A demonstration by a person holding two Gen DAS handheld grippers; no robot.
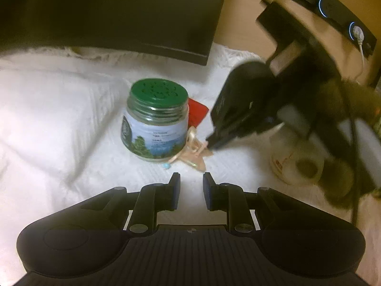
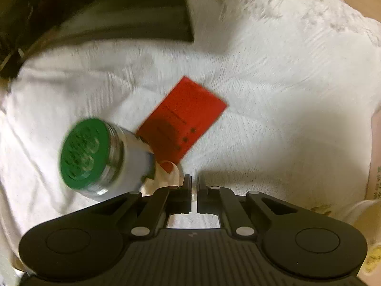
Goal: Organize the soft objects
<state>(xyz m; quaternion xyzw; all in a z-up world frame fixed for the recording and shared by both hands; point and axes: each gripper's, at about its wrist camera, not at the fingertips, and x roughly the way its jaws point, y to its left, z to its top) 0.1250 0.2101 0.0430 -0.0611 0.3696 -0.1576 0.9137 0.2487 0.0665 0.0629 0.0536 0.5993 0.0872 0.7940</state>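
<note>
Item: small peach ribbon ornament point(image 1: 194, 151), soft, lying on the white fluffy cloth point(image 1: 59, 119) against the foot of the green-lidded jar point(image 1: 156, 121), with a red card point(image 1: 197, 112) just behind.

Right hand-held gripper point(image 1: 212, 144): your jaws are drawn together, tips at the ornament's edge; whether fabric is truly pinched between them cannot be told.

Left hand-held gripper point(image 1: 191, 186): your jaws stand slightly apart, nothing between them, hovering near the ornament.

Step in hand: by the look of it, the pick-up of the ornament.

Next move calls for: a gentle lift to confirm the hold, kept clear of the jar, which could tip. A cream pouch point(image 1: 295, 164) lies to the right.
</note>
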